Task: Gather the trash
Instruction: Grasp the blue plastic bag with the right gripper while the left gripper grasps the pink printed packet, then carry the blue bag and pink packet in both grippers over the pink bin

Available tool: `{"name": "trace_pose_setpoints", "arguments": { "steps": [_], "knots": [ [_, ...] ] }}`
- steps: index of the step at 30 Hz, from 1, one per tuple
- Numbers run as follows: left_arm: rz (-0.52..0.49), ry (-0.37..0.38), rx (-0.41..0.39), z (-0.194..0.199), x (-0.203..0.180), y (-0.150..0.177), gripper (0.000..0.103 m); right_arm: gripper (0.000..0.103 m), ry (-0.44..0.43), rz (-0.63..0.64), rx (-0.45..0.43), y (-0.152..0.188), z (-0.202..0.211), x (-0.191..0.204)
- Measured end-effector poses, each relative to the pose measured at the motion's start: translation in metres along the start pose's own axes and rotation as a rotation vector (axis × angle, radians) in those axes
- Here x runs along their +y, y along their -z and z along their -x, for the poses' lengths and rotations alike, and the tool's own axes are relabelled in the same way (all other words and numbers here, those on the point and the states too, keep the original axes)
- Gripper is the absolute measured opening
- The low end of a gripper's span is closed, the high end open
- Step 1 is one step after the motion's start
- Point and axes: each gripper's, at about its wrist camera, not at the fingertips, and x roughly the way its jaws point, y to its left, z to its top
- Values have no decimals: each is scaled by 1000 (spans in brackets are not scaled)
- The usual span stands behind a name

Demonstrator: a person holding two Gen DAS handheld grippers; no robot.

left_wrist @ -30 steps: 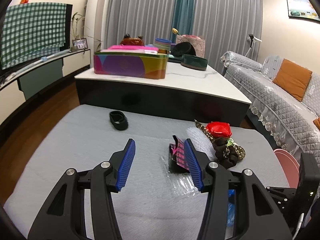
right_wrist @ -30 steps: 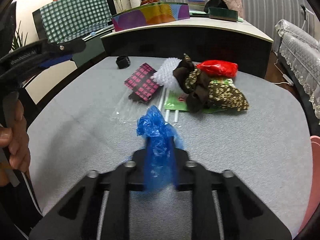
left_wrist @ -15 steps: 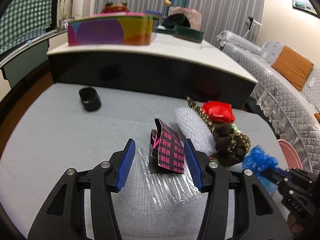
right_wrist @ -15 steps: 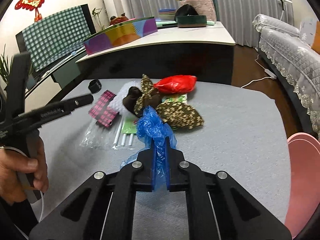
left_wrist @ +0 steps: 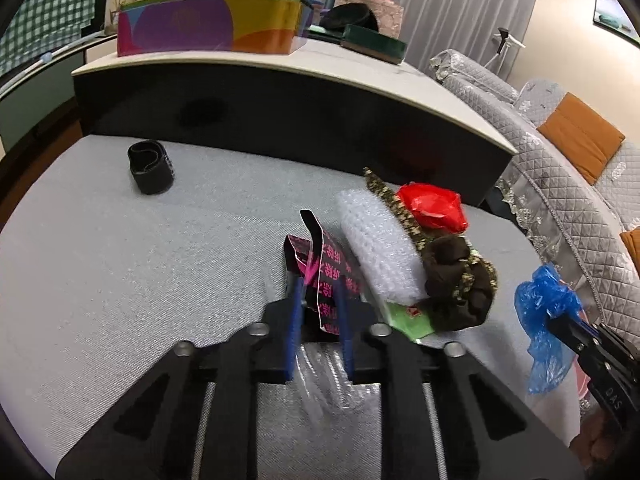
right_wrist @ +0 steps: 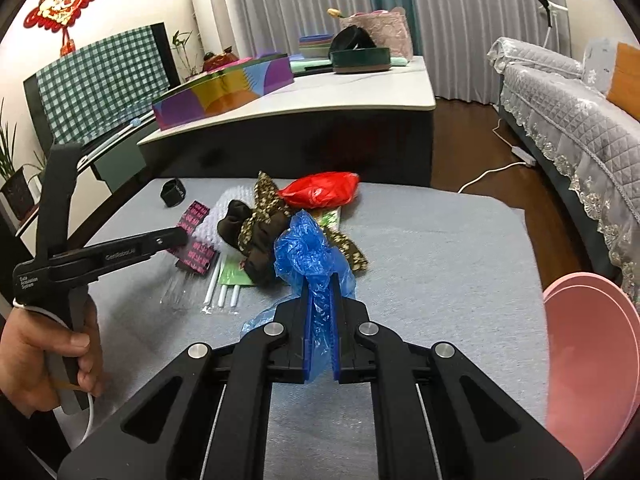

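Note:
My left gripper (left_wrist: 319,300) is shut on a black-and-pink wrapper (left_wrist: 324,268) that lies on the grey table (left_wrist: 120,260) beside a trash pile. The pile holds white bubble wrap (left_wrist: 380,248), a brown patterned cloth (left_wrist: 456,280), a red bag (left_wrist: 432,208) and a green packet (left_wrist: 408,316). My right gripper (right_wrist: 320,284) is shut on a crumpled blue plastic bag (right_wrist: 308,256), held above the table right of the pile. The left gripper (right_wrist: 176,236) also shows in the right wrist view, at the wrapper (right_wrist: 196,252).
A black band (left_wrist: 150,166) lies at the table's far left. A clear plastic film (left_wrist: 320,384) and white straws (right_wrist: 222,292) lie near the pile. A pink bin (right_wrist: 588,360) stands at the table's right. A higher counter (left_wrist: 320,68) stands behind; a sofa (right_wrist: 568,96) is at right.
My left gripper moved forward and closed on the black-and-pink wrapper. My right gripper lifted the blue bag and carried it up and to the right, toward the pink bin.

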Motion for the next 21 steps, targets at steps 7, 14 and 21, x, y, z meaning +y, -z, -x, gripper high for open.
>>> {"name": "trace_pose_setpoints", "arguments": {
  "steps": [7, 14, 21],
  "knots": [
    [-44, 16, -35, 19, -11, 0, 3, 7, 26, -1, -50, -7, 18, -3],
    [-69, 39, -71, 41, -16, 1, 2, 7, 50, 6, -97, -9, 41, -3],
    [-103, 53, -123, 72, -24, 2, 2, 7, 76, 1, -141, -11, 67, -6]
  ]
}}
